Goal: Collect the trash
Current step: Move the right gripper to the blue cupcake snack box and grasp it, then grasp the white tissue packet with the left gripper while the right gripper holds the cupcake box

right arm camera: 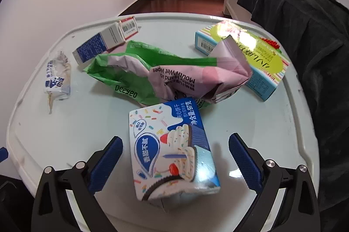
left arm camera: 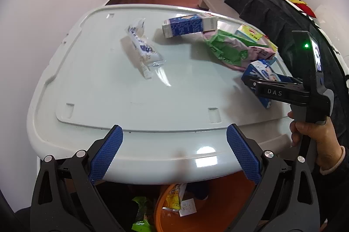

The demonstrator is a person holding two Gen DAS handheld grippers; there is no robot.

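Cookie box lies between spread right tongs; left tongs spread

The right gripper's body is showing "DAS"; the wipes bag is reading "Deeyeo" and "Mouth Wet Wipes" (upside down); the cookie box is showing "97".

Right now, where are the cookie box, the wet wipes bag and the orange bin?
cookie box (right arm camera: 172, 151): right wrist view, middle of its printed front.
wet wipes bag (right arm camera: 174, 72): right wrist view, crumpled pink middle.
orange bin (left arm camera: 218, 205): left wrist view, bare inner wall.
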